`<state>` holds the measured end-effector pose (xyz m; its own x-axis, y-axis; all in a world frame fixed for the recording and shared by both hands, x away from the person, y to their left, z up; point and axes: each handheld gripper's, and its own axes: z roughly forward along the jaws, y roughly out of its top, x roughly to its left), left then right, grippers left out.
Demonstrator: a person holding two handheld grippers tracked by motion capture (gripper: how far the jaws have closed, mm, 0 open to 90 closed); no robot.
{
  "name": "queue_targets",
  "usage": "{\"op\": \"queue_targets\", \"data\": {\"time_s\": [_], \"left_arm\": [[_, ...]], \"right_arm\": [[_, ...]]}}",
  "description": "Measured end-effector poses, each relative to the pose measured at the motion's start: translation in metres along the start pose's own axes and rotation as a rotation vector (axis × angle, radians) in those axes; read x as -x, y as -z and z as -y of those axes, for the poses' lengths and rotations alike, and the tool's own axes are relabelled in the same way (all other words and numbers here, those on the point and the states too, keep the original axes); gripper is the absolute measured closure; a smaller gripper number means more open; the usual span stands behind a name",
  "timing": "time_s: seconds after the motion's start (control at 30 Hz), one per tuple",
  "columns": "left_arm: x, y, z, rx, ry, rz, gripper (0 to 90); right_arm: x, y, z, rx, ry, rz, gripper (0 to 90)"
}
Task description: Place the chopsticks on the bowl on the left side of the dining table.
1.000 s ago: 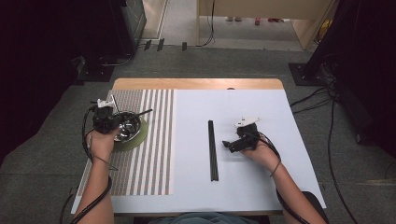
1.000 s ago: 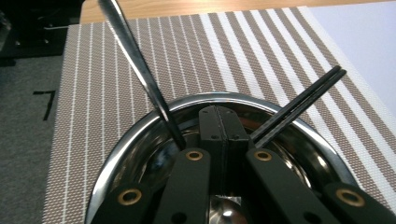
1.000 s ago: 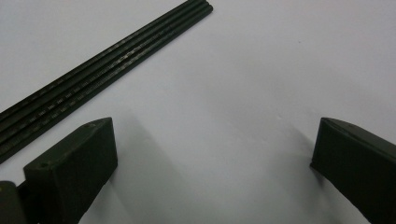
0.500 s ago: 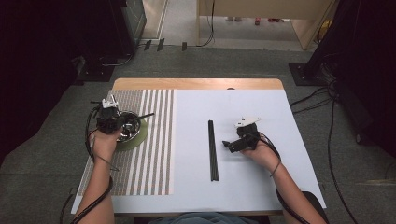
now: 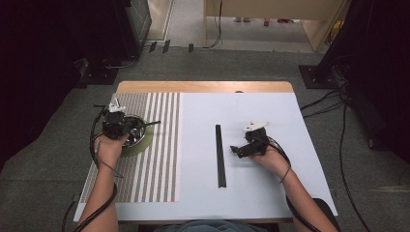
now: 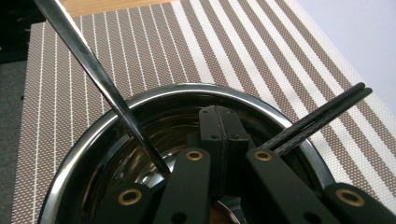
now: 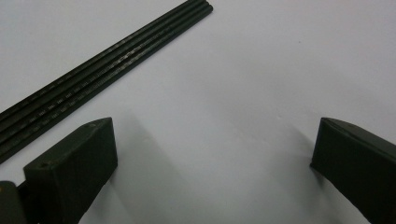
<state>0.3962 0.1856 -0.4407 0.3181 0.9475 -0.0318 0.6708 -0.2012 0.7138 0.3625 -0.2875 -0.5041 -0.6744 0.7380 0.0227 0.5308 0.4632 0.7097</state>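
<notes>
A shiny steel bowl (image 5: 138, 137) (image 6: 140, 100) sits on a green coaster on the striped placemat (image 5: 154, 164). My left gripper (image 5: 124, 126) (image 6: 219, 133) dips into the bowl, its jaws pressed together with nothing visible between them. A long metal handle (image 6: 88, 65) leans inside the bowl at the left, and black chopsticks (image 5: 152, 123) (image 6: 322, 114) rest across its right rim. Another set of black chopsticks (image 5: 220, 154) (image 7: 102, 60) lies on the white tabletop. My right gripper (image 5: 236, 150) (image 7: 212, 144) rests just right of them, jaws wide apart and holding nothing.
The white table surface (image 5: 270, 121) stretches from the placemat to the right edge, with a wooden strip (image 5: 203, 87) along the far side. Cables (image 5: 329, 96) and dark equipment stands sit on the carpet around the table.
My left gripper has drifted slightly to the right over the bowl. The right gripper and the chopsticks on the table have stayed put.
</notes>
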Motion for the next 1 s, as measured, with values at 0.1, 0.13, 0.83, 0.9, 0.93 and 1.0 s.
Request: {"op": "queue_targets", "data": {"time_s": [0.1,0.13,0.83,0.9,0.93,1.0], "left_arm": [[0.0,0.0003,0.0003,-0.002,-0.002,0.002,90.0],[0.0,0.0005,0.0004,-0.004,-0.004,0.002,90.0],[0.0018,0.0005,0.002,-0.019,-0.018,0.012,90.0],[0.0018,0.0002,0.0022,-0.021,-0.016,0.014,90.0],[0.0019,0.0002,0.0022,-0.021,-0.017,0.011,90.0],[0.002,0.0007,0.002,-0.016,-0.014,0.01,90.0]], "right_arm": [[0.0,0.0,0.0,0.0,0.0,0.0,0.0],[0.0,0.0,0.0,0.0,0.0,0.0,0.0],[0.0,-0.0001,0.0,0.0,0.0,0.0,0.0],[0.0,0.0,0.0,0.0,0.0,0.0,0.0],[0.0,0.0,0.0,0.0,0.0,0.0,0.0],[0.0,0.0,0.0,0.0,0.0,0.0,0.0]]}}
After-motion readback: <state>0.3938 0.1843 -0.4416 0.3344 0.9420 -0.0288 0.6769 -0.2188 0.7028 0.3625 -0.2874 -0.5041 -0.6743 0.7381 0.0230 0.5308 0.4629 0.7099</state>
